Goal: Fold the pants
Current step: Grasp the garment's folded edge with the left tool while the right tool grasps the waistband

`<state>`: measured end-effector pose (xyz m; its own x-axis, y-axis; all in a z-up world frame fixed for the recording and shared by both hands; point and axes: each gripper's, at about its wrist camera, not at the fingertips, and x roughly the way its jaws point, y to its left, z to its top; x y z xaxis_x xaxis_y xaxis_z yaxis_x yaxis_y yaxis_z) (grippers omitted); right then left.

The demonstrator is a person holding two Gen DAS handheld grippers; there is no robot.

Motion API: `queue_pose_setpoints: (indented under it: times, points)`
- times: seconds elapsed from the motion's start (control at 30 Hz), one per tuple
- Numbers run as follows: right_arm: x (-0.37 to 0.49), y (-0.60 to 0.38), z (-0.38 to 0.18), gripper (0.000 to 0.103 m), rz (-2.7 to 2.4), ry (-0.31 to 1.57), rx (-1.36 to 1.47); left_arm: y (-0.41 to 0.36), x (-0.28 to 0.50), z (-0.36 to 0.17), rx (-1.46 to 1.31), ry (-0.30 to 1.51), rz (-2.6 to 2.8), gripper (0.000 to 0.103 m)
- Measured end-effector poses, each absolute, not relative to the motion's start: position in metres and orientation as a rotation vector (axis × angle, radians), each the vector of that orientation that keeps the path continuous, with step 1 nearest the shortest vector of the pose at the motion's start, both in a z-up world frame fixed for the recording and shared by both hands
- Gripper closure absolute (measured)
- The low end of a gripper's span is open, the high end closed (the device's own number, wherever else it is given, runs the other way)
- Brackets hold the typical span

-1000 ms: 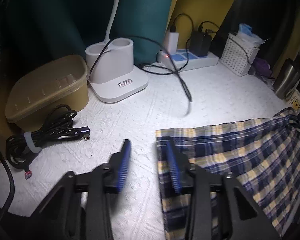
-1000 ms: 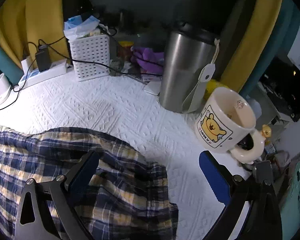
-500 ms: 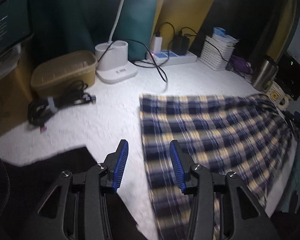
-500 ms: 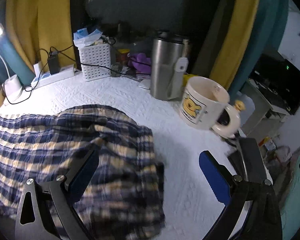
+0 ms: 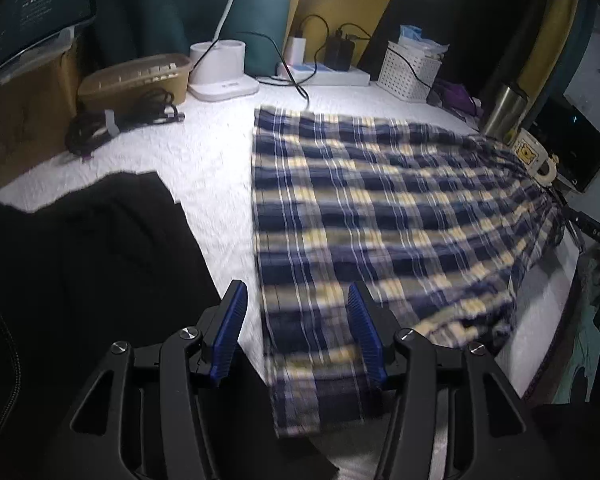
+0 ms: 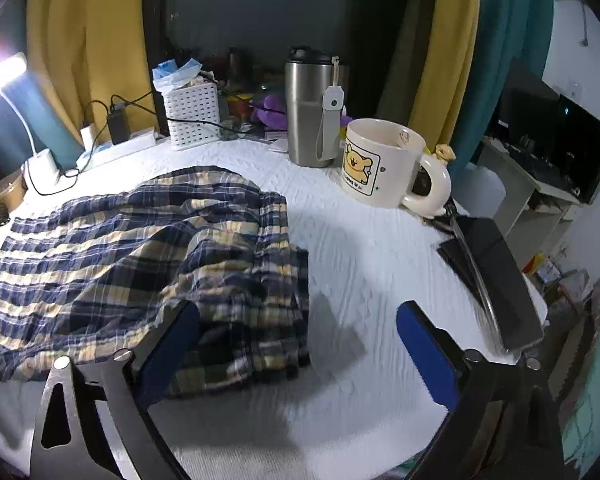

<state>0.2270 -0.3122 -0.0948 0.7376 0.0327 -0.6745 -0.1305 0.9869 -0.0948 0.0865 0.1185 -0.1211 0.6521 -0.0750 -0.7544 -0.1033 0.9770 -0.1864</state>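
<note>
Blue, yellow and white plaid pants (image 5: 372,208) lie spread on the white textured table, one end hanging over the near edge. In the right wrist view the pants (image 6: 140,248) are bunched at their waist end. My left gripper (image 5: 296,312) is open and empty, above the near left corner of the pants. My right gripper (image 6: 296,332) is wide open and empty, above the bare table just right of the bunched end.
A black cloth (image 5: 80,264) lies left of the pants. Behind are a tan box (image 5: 136,76), coiled cables (image 5: 116,124), a lamp base (image 5: 220,72) and a power strip (image 5: 324,76). A steel tumbler (image 6: 310,108), bear mug (image 6: 384,164), white basket (image 6: 192,116) and black phone (image 6: 496,280) stand right.
Both grippers have pulled back and up from the table, so much more of the pants shows. The left jaws have opened wider. The black cloth has come into the left view.
</note>
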Motion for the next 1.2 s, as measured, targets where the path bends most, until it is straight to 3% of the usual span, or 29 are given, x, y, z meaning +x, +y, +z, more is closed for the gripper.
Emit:
queue_pose_setpoints:
  times: [0.17, 0.6, 0.83, 0.93, 1.13, 1.2]
  points:
    - [0.222, -0.321, -0.104, 0.019, 0.114, 0.744, -0.087, 0.11, 0.077, -0.131, -0.221, 0.873, 0.032, 0.051]
    - [0.224, -0.32, -0.133, 0.021, 0.167, 0.784, -0.024, 0.103, 0.067, -0.142, -0.225, 0.847, 0.051, 0.051]
    - [0.224, -0.309, -0.141, 0.067, 0.199, 0.778, -0.075, 0.098, 0.064, -0.142, -0.202, 0.844, 0.033, 0.051]
    - [0.223, -0.307, -0.14, 0.071, 0.204, 0.761, -0.106, 0.093, 0.062, -0.141, -0.179, 0.841, 0.031, 0.052]
    - [0.224, -0.305, -0.131, 0.073, 0.181, 0.727, -0.189, 0.085, 0.059, -0.136, -0.129, 0.821, 0.017, 0.078]
    - [0.225, -0.308, -0.126, 0.074, 0.177, 0.719, -0.204, 0.084, 0.058, -0.134, -0.131, 0.814, 0.004, 0.082]
